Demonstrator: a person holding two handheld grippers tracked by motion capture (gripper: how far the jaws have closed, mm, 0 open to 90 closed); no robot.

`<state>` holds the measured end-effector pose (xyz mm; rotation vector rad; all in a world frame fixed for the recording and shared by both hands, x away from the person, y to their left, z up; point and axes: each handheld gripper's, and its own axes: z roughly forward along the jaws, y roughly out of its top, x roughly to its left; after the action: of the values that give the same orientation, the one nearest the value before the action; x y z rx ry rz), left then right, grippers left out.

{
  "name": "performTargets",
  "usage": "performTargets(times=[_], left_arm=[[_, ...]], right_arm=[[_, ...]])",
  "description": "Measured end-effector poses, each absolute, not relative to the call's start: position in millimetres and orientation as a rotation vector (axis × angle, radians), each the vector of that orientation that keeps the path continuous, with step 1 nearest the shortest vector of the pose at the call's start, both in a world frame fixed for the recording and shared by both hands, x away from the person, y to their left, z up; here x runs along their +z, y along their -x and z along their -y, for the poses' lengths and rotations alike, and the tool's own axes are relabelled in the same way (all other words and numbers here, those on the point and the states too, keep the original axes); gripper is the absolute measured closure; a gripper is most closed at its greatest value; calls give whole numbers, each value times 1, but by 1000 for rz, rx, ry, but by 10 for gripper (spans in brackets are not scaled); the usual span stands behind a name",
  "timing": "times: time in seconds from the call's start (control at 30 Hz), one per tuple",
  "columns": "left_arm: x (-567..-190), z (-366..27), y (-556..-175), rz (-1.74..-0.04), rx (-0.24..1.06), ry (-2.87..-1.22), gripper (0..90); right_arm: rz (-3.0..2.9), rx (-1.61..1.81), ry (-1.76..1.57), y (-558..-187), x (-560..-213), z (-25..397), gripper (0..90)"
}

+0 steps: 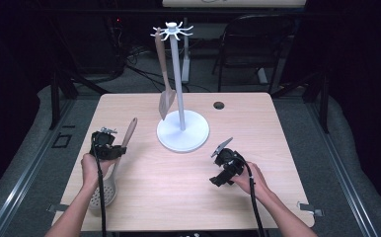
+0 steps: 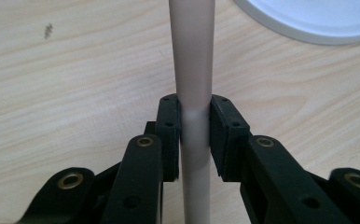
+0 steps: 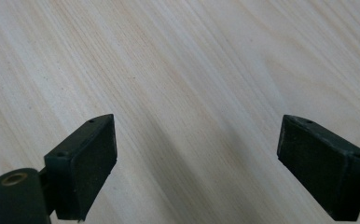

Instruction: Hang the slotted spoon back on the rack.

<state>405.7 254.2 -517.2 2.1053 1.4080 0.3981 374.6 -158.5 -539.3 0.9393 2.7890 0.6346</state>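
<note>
A white utensil stand (image 1: 182, 129) with a hooked top rises mid-table; a grey-brown spatula (image 1: 165, 81) hangs from one hook. A slotted spoon (image 1: 110, 178) with a brown handle lies at the left, its perforated bowl near the front edge. My left gripper (image 1: 110, 148) is shut on the spoon's handle (image 2: 194, 70), with the pads (image 2: 170, 135) pressed on both sides. The stand's base (image 2: 318, 21) shows at the top right of the left gripper view. My right gripper (image 1: 219, 173) hovers open over bare wood at the right, and nothing is between its jaws (image 3: 197, 149).
The light wooden table (image 1: 144, 207) has a round cable hole (image 1: 218, 105) near its back edge. A dark chair (image 1: 257, 44) and cables stand on the floor behind the table. Cables trail from both grippers toward the front edge.
</note>
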Motion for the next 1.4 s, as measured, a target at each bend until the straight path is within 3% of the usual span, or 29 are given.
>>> performTargets(times=[1.4], left_arm=[[-477,-247,-382,-1246,564,-1906,750]], right_arm=[[-2783,640,-929,-377,-537,160,119]])
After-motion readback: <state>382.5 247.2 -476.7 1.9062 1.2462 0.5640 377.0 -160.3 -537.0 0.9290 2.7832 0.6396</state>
